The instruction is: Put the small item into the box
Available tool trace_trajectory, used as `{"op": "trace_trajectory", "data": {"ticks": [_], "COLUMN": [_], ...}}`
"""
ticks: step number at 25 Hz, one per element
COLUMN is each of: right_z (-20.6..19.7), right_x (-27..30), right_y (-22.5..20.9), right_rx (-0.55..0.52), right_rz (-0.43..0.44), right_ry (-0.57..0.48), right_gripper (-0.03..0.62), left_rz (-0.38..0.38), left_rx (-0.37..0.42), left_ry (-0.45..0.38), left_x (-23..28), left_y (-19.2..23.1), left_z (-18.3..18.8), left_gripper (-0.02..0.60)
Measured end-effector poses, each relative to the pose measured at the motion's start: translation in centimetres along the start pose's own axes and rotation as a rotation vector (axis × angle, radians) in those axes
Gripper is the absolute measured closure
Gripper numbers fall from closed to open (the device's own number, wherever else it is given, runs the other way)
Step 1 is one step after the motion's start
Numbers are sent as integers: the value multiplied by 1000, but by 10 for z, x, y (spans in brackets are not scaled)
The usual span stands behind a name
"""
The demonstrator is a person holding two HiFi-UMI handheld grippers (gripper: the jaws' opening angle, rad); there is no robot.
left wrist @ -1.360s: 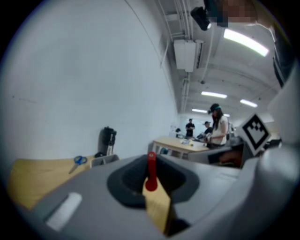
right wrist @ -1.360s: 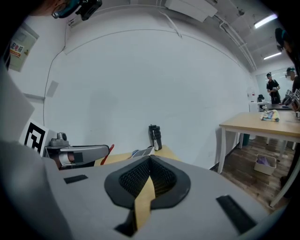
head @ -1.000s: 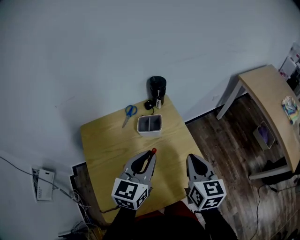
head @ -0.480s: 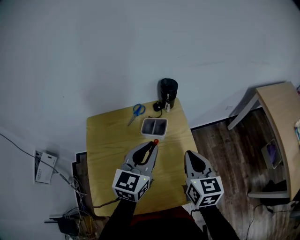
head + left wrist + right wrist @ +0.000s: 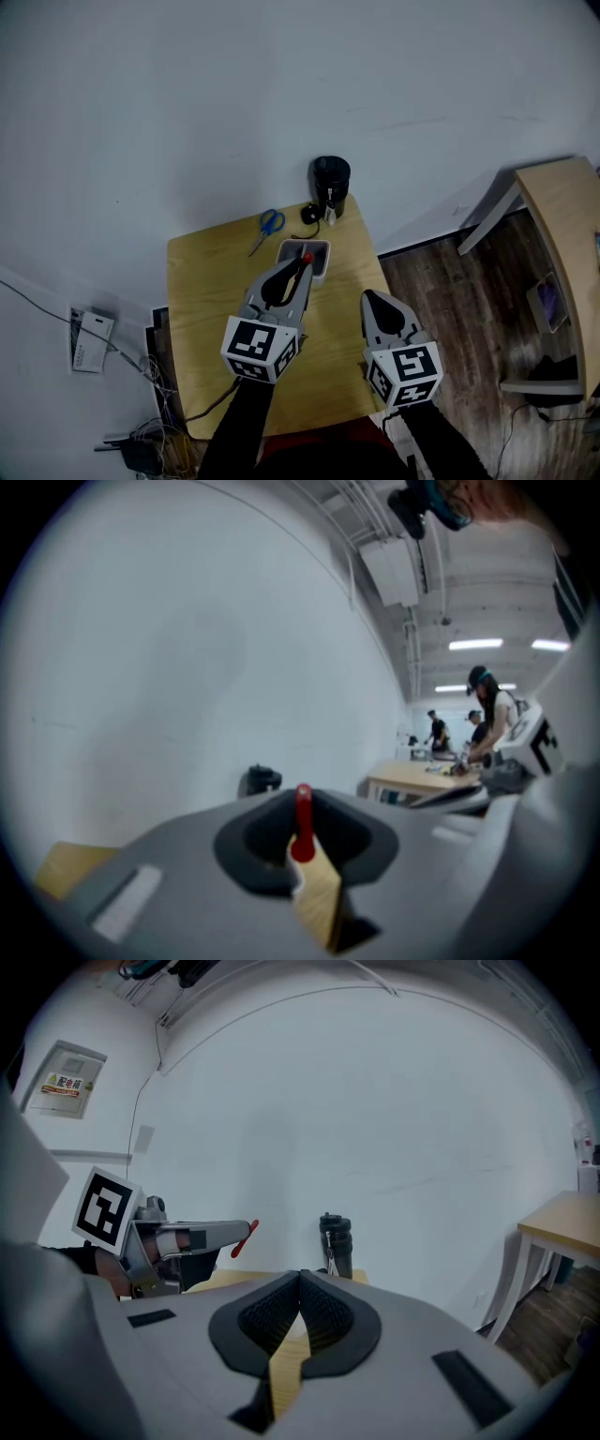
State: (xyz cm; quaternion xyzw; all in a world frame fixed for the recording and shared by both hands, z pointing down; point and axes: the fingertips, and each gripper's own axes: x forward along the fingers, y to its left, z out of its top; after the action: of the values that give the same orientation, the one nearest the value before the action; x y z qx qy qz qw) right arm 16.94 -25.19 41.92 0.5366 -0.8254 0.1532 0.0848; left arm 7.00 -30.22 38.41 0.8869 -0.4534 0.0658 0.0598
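My left gripper (image 5: 304, 260) is shut on a small red item (image 5: 307, 256) that sticks out past its jaw tips. In the head view the tips hang over the white box (image 5: 320, 248) at the far side of the small wooden table (image 5: 202, 291). In the left gripper view the red item (image 5: 302, 823) stands upright between the closed jaws. My right gripper (image 5: 368, 298) is shut and holds nothing, above the table's right edge. The right gripper view shows the left gripper (image 5: 246, 1232) with the red item (image 5: 243, 1238) at its tip.
Blue-handled scissors (image 5: 265, 226) lie at the back left of the table. A black bottle (image 5: 331, 185) with a tag and a small black object (image 5: 309, 213) stand at the back edge by the wall. A second wooden table (image 5: 562, 244) stands to the right on the dark floor.
My left gripper has carried the red item forward from the table's middle until its tips are over the white box. The right gripper has hardly moved.
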Motion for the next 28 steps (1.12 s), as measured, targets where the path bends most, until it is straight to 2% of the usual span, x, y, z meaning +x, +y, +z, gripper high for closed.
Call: {"op": "trace_trajectory", "data": {"ticks": [15,28], "right_z": [-6,-29], "right_x": [47,79], "right_y": [-7,-12], "right_rx": [-4,-1], "right_rz": [-57,-64], "right_ry": [33,99], "right_gripper": [586,586], "left_rz": [-67,-81], "left_rx": [-30,-68], "left_ry": [61,136], "left_x": [55,79], "left_y": [22,39], "left_z": [-41,-78], "left_gripper": [531,531]}}
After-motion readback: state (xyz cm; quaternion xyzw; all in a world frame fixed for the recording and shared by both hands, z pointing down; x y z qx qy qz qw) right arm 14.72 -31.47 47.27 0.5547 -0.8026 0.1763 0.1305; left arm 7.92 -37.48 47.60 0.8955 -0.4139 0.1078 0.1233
